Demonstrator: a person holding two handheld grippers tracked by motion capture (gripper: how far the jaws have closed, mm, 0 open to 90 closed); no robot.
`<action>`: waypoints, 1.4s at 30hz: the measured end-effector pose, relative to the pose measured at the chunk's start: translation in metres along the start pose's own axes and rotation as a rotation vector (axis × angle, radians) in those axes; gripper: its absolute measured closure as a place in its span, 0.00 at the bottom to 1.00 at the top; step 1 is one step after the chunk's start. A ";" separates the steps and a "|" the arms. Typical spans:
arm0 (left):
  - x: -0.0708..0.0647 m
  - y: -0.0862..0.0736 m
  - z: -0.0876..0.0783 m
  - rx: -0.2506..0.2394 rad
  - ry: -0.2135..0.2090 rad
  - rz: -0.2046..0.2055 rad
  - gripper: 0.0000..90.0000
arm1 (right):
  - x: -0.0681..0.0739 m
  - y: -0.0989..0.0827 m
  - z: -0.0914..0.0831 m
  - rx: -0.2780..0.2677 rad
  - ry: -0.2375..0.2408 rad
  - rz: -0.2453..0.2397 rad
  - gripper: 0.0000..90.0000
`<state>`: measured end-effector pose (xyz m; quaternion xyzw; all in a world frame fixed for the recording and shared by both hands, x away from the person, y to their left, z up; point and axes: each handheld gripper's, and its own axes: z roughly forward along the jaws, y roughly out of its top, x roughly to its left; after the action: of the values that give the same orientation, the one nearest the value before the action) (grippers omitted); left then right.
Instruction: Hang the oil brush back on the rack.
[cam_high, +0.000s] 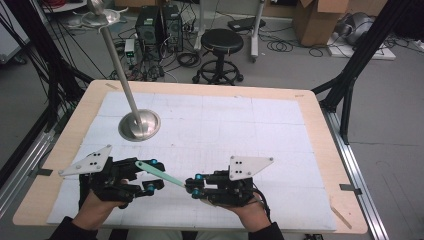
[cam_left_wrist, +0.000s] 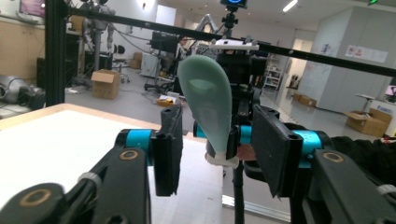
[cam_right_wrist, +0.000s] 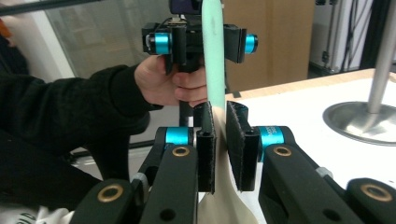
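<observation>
The right gripper (cam_high: 194, 185) is clamping one end of the spatula (cam_high: 161, 174), its jaws standing narrow and pressing on the pale handle. From that grip the spatula is running as a long, thin bar toward the left gripper (cam_high: 154, 175), rising a little as it goes. Its long axis is lying across the front of the table, on the person's side of the steel stand base (cam_high: 140, 125) and well apart from it. The green blade end is sitting between the left gripper's jaws, which are standing partly apart and not yet pressing: there is a gap on each side of the blade. So the left gripper is already at the free end, and a handover is likely turning on those jaws meeting the blade's flat faces squarely.

The left gripper view is showing the blade face-on, broad and spoon-shaped, with clear space on both sides. The right gripper view is showing the pads shut on the handle, and the left gripper beyond, straddling the blade. The high view is giving the spatula's full length and its place in relation to the stand base.
</observation>
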<state>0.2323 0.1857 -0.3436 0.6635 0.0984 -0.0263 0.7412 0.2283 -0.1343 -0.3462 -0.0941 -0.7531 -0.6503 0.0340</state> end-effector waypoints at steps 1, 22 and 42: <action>0.000 0.000 0.000 -0.002 -0.003 0.002 0.65 | 0.000 0.000 0.000 -0.004 0.008 0.003 0.91; -0.005 0.005 0.002 0.008 -0.061 0.014 0.84 | -0.005 -0.010 0.003 -0.023 0.105 0.029 0.91; -0.015 0.027 0.003 0.062 -0.012 0.039 0.85 | -0.006 -0.010 0.002 -0.044 0.069 0.090 0.63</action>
<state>0.2230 0.1843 -0.3147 0.6877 0.0802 -0.0189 0.7213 0.2323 -0.1342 -0.3578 -0.1059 -0.7321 -0.6673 0.0870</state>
